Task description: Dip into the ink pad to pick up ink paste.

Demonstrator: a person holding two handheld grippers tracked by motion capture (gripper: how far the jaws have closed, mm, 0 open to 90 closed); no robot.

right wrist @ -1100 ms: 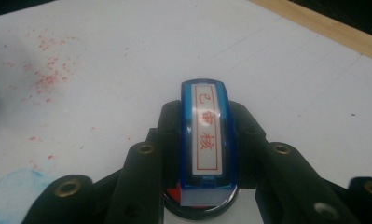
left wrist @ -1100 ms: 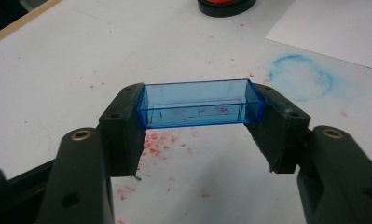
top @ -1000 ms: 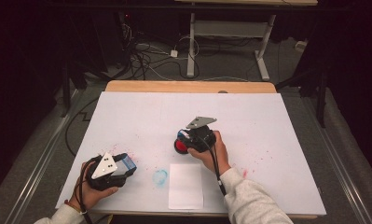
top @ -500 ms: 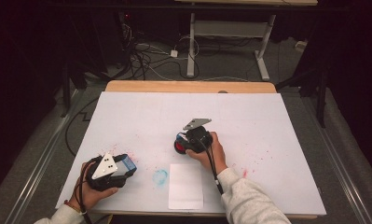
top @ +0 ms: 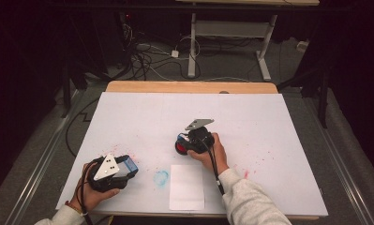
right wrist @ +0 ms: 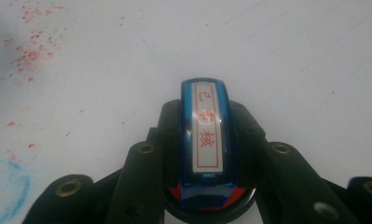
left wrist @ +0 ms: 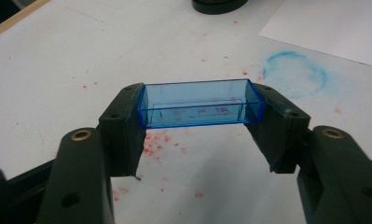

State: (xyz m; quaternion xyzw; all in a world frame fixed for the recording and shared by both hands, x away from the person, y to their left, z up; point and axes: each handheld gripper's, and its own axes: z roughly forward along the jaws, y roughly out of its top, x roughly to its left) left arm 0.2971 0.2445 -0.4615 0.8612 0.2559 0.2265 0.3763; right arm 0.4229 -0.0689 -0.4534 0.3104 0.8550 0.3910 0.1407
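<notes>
A blue rectangular stamp with a white label of red characters [right wrist: 208, 135] sits clamped between the jaws of the right gripper [top: 190, 143], pressed down into a round red ink pad in a black case [top: 181, 148] near the middle of the white table sheet [top: 250, 122]. To ink it well, keep the face flat and press evenly, then lift straight up. Near and to the right lies a blank white paper sheet [top: 187, 186], likely the stamping target. At the near left, the left gripper [top: 121, 168] holds the clear blue plastic stamp cap [left wrist: 200, 103] between its jaws, beside a smudged blue ring mark [top: 160, 177].
</notes>
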